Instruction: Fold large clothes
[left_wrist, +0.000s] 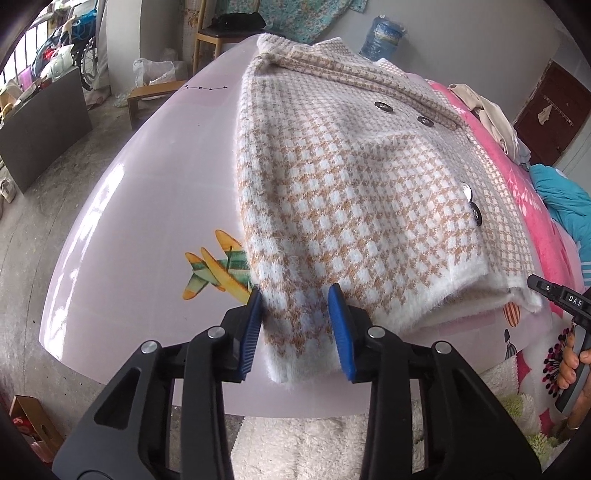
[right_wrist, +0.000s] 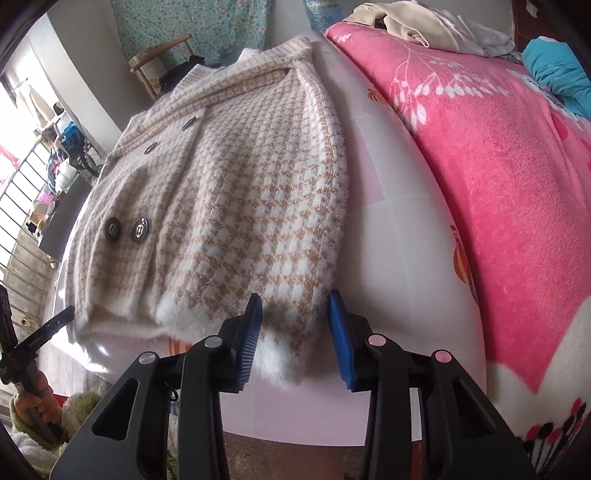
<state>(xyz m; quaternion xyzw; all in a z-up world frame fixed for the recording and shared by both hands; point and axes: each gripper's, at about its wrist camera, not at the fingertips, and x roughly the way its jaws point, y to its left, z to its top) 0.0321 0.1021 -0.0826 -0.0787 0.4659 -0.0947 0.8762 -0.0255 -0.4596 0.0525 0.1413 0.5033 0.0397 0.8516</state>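
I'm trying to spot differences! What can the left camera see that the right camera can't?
Only the left wrist view shows the airplane picture on the table, the left gripper around one coat sleeve cuff, and a big water bottle. Only the right wrist view shows the window railing and the right gripper around the other cuff. Both show the checked coat with its dark buttons, the pink blanket and a wooden chair.
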